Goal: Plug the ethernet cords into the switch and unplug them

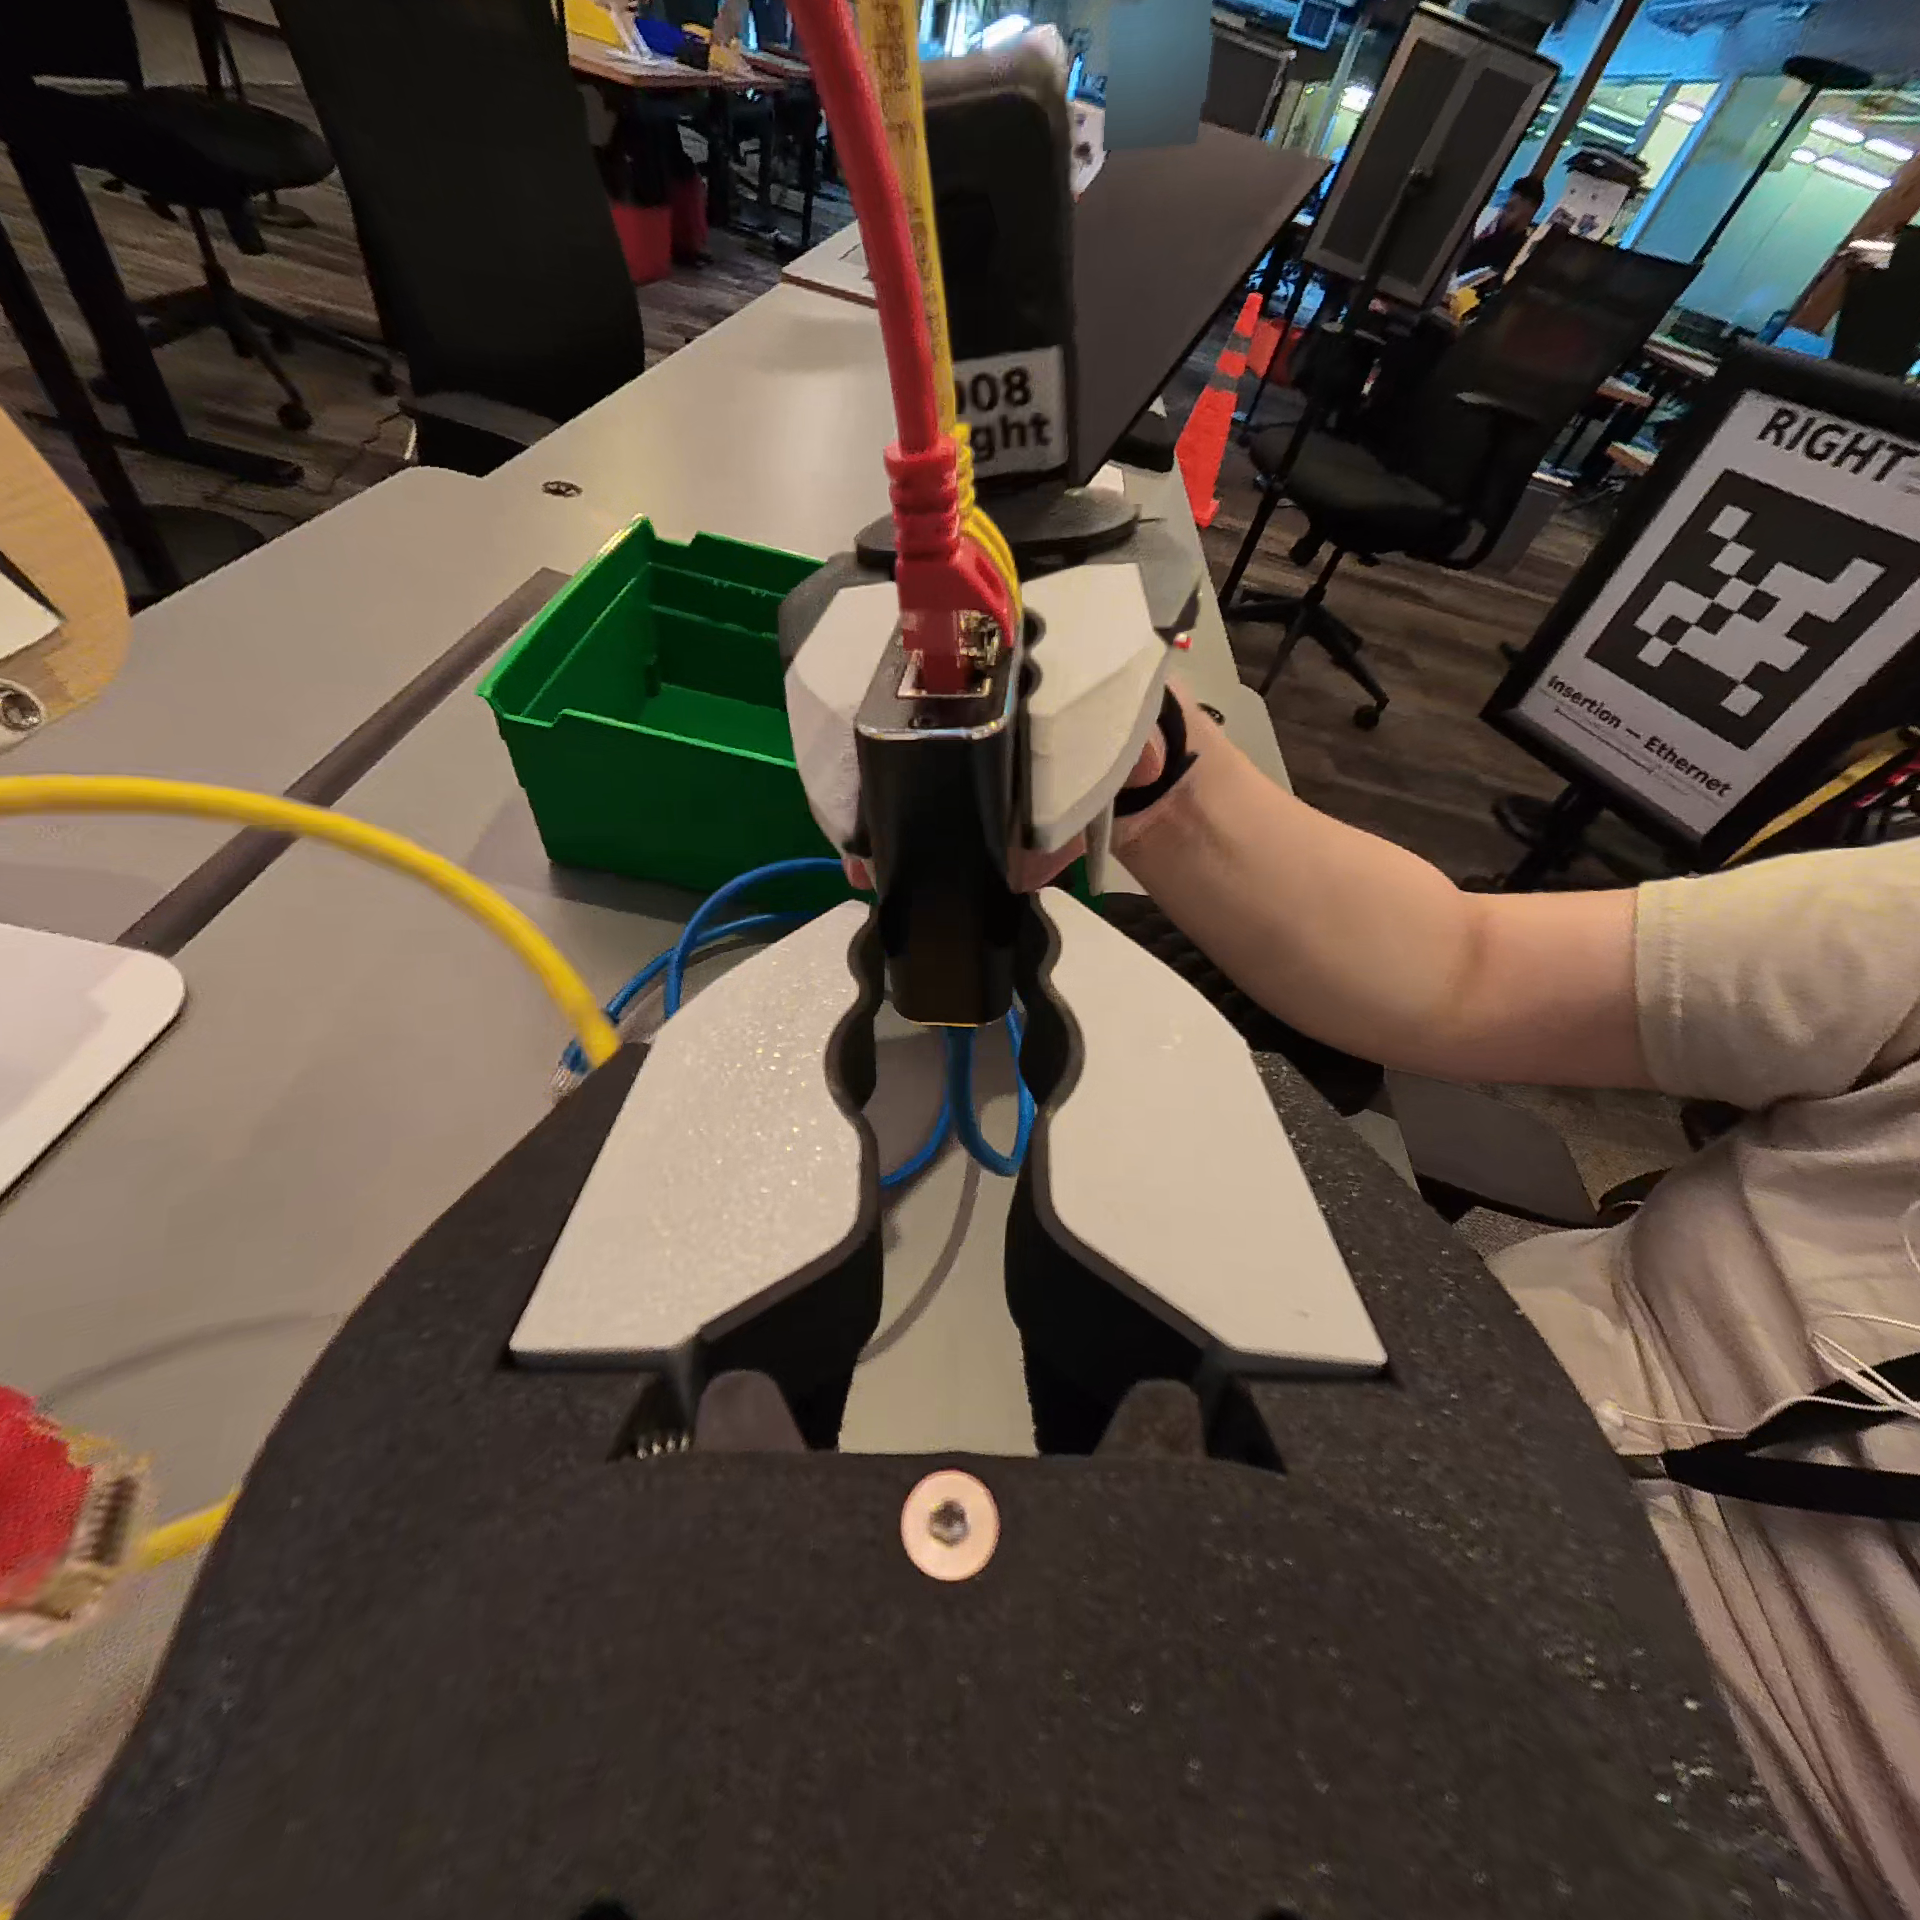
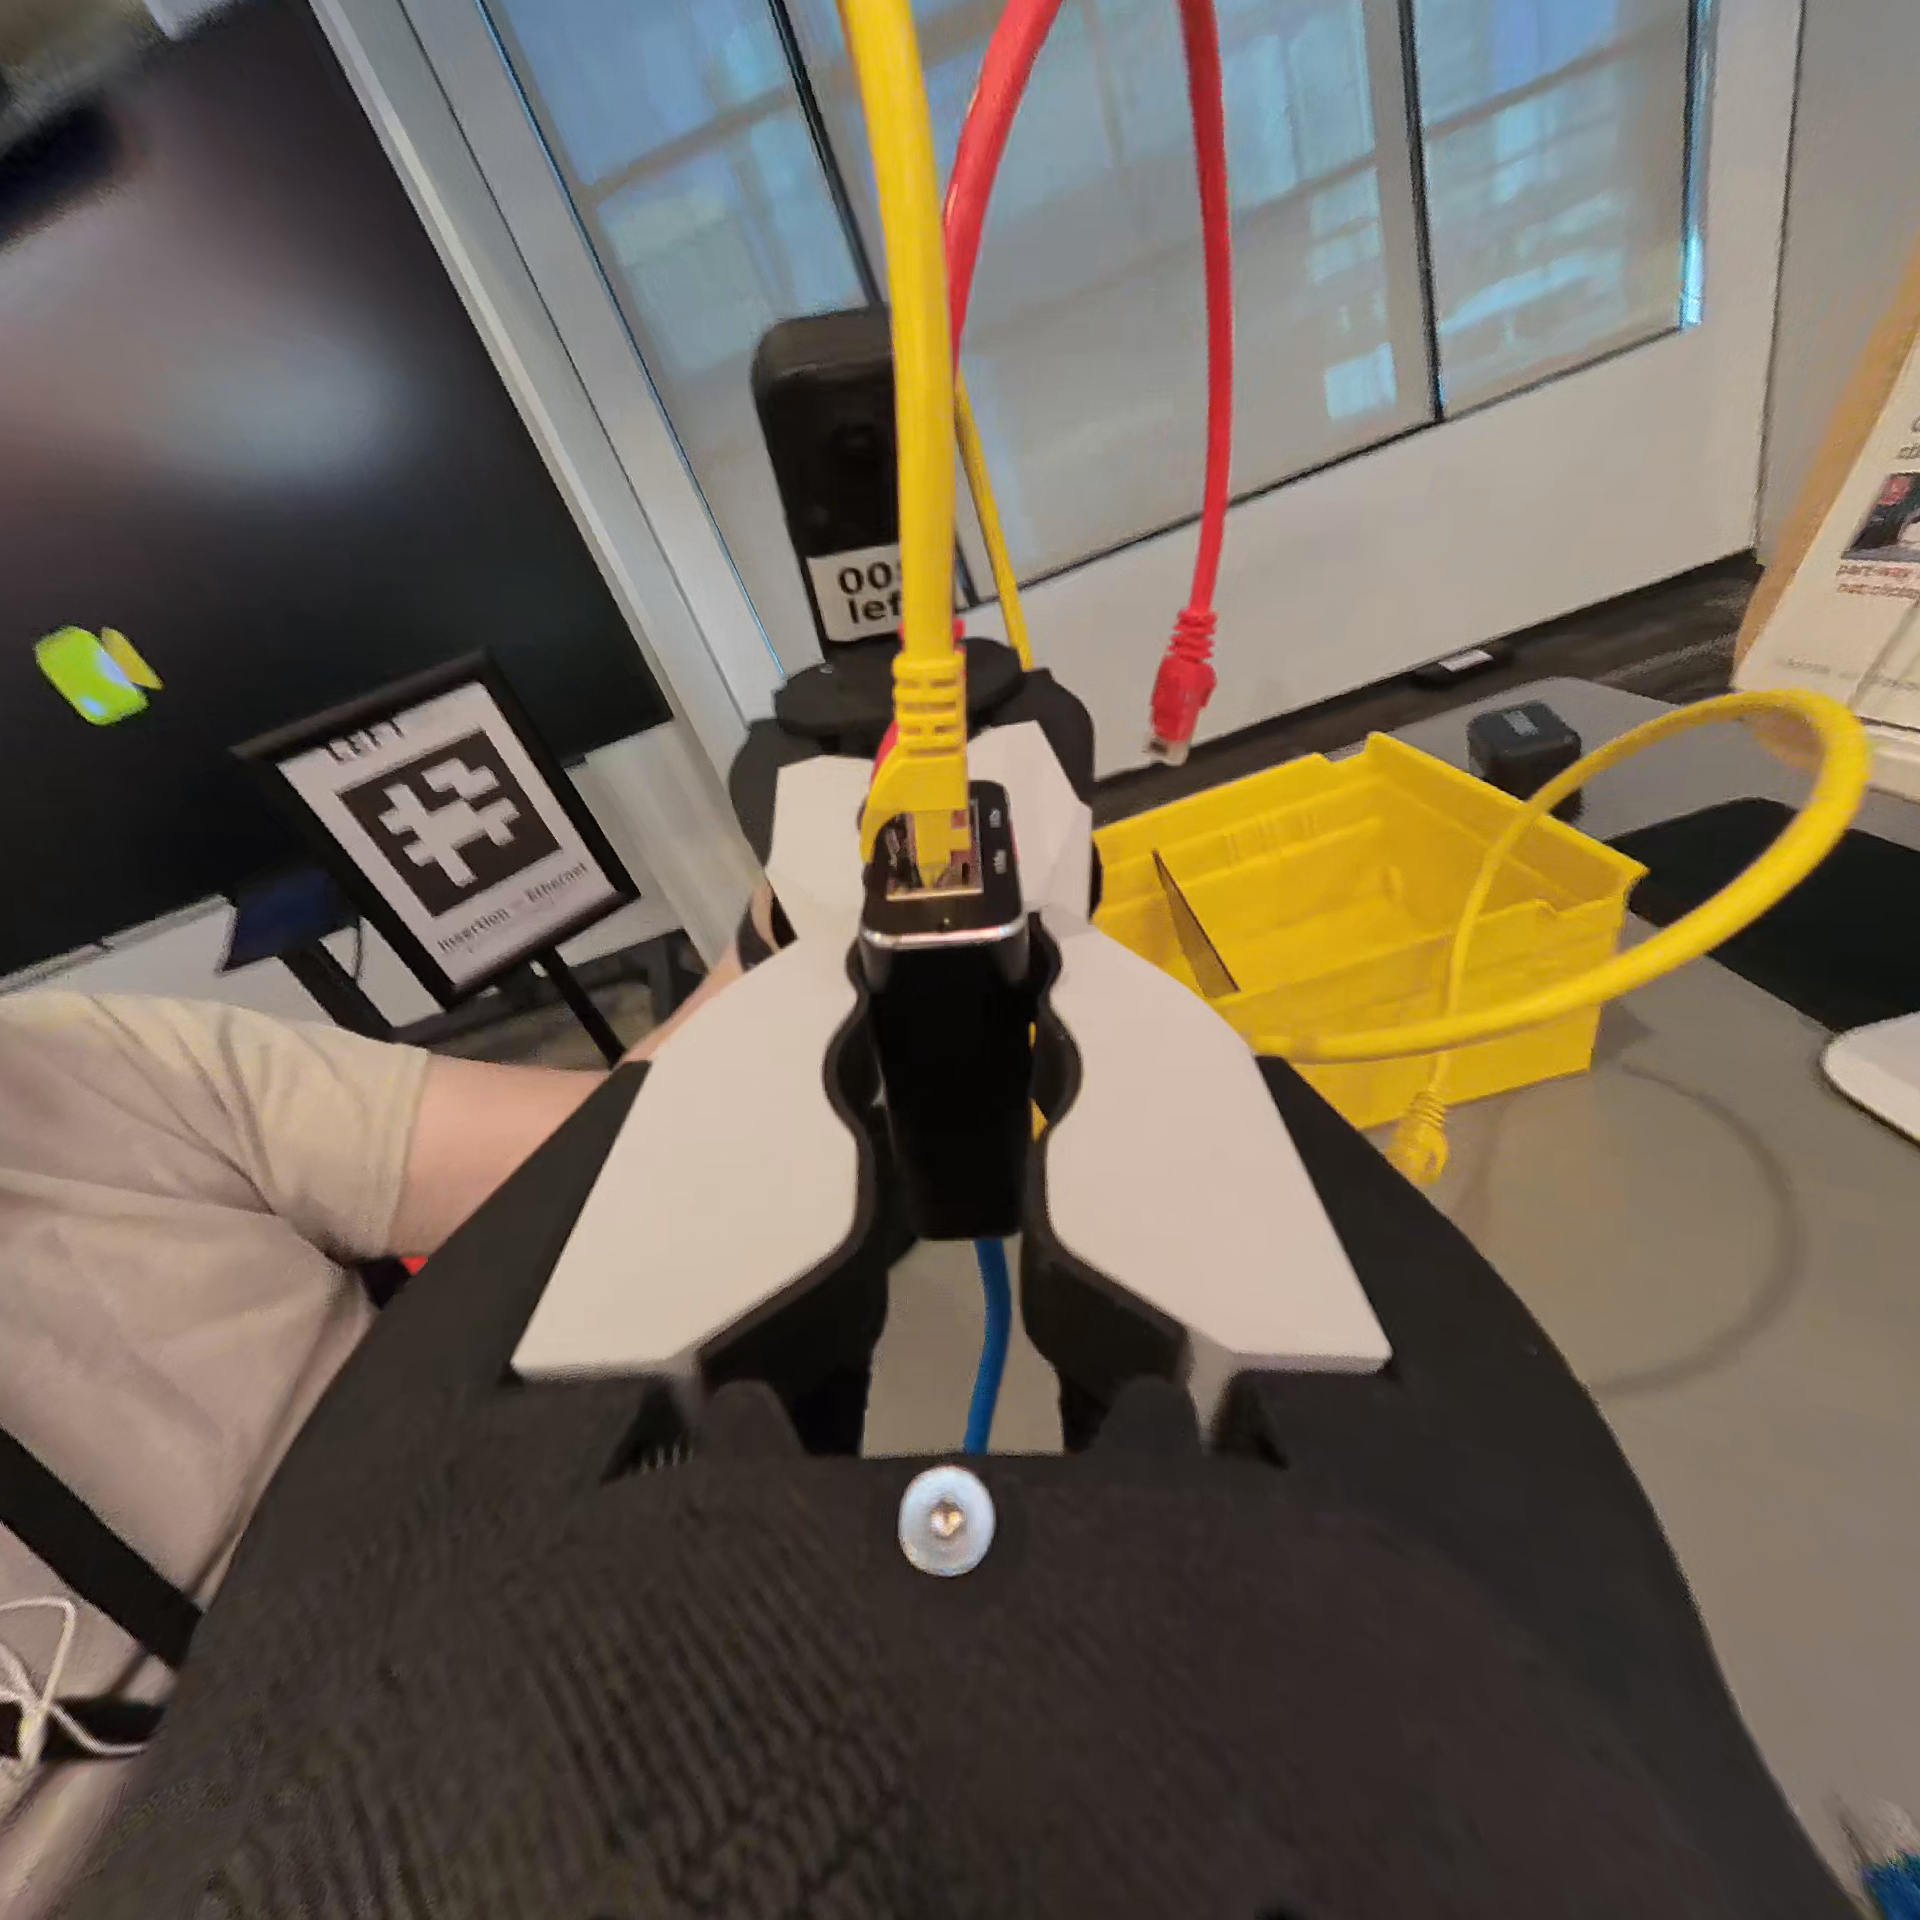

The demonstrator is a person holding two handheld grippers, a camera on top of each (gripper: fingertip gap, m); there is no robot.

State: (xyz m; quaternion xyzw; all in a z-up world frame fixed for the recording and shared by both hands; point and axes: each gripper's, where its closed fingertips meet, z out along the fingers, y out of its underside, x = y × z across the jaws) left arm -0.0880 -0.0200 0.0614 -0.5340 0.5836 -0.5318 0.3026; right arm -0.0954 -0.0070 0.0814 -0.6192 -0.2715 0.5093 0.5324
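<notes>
Both tongs, left [image 1: 948, 966] and right [image 2: 948, 1039], clamp black switch [image 1: 940, 831]; red, yellow cords plugged.

- The red cord [image 1: 873, 260] and yellow cord [image 2: 920, 364] run off each view's top edge.
- A red plug [image 1: 57, 1496] at the left wrist view's left edge is blurred and cut off.
- The blue cord [image 2: 987, 1351] disappears beneath the switch [image 2: 951, 1091].
</notes>
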